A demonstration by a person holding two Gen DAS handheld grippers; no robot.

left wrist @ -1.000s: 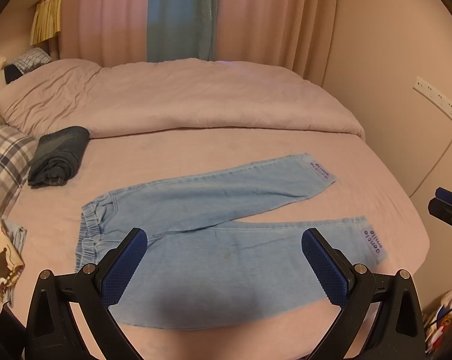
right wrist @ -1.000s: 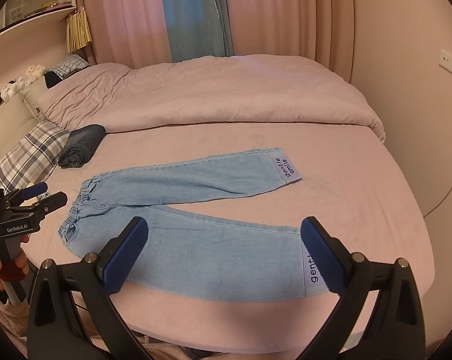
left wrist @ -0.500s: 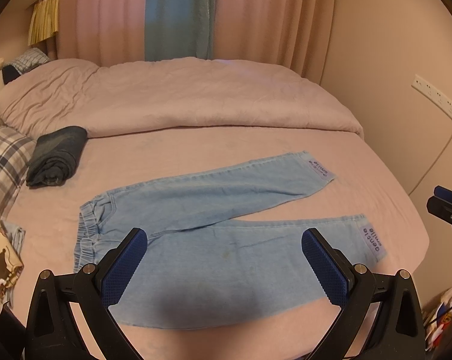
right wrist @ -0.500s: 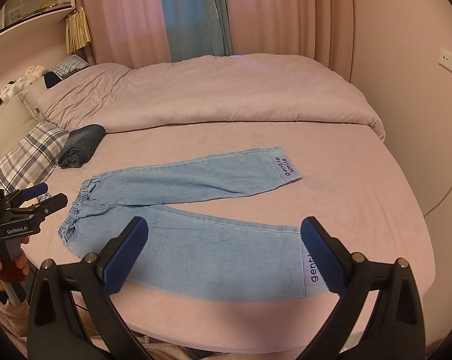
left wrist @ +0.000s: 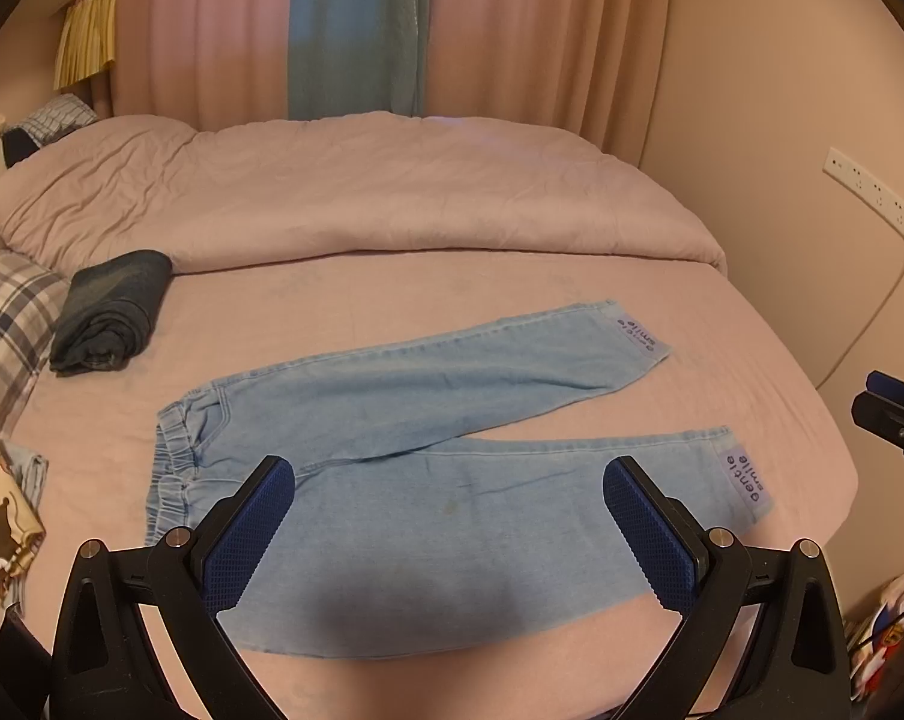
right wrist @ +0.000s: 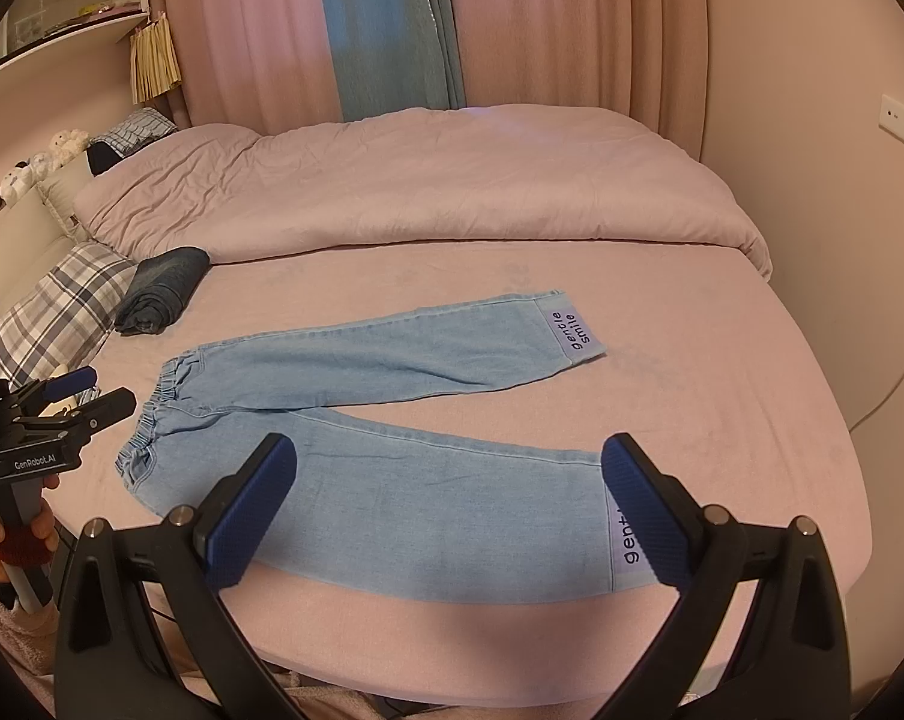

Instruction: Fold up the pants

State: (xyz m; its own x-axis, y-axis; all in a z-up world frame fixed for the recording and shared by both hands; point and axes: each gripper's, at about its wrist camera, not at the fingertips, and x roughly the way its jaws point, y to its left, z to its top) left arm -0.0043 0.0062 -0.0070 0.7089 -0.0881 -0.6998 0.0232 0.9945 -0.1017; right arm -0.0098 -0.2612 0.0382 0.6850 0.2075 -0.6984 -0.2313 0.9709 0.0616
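**Left wrist view: pants flat on bed, both tongs wide and empty**

Bed [left wrist: 752, 324], pink sheet, fills both views. Bunched pink duvet [left wrist: 356, 192] lies along its far edge, under the curtains [left wrist: 356, 30].

Light blue denim pants [left wrist: 428, 480] spread flat near the bed's near edge. Waistband [left wrist: 176, 462] toward the left edge, legs running toward the right edge and splayed in a narrow V. Far leg angles toward the middle of the bed; near leg runs along the near edge. Each cuff has a pale patch reading "gentle smile" [right wrist: 574, 329].

Dark folded cloth [left wrist: 113, 312] near the far left corner, against the duvet's edge, well apart from the pants. Plaid pillow [left wrist: 8, 312] at the left edge just beside it.

Left gripper [left wrist: 449, 531] hovers over the near leg, blue pads far apart, nothing between them. Right gripper [right wrist: 449, 516] likewise: fingers spread wide, empty, above the near leg with its right pad [right wrist: 644, 516] covering part of that cuff's lettering. In the right wrist view the left gripper also shows, off the bed's left edge.
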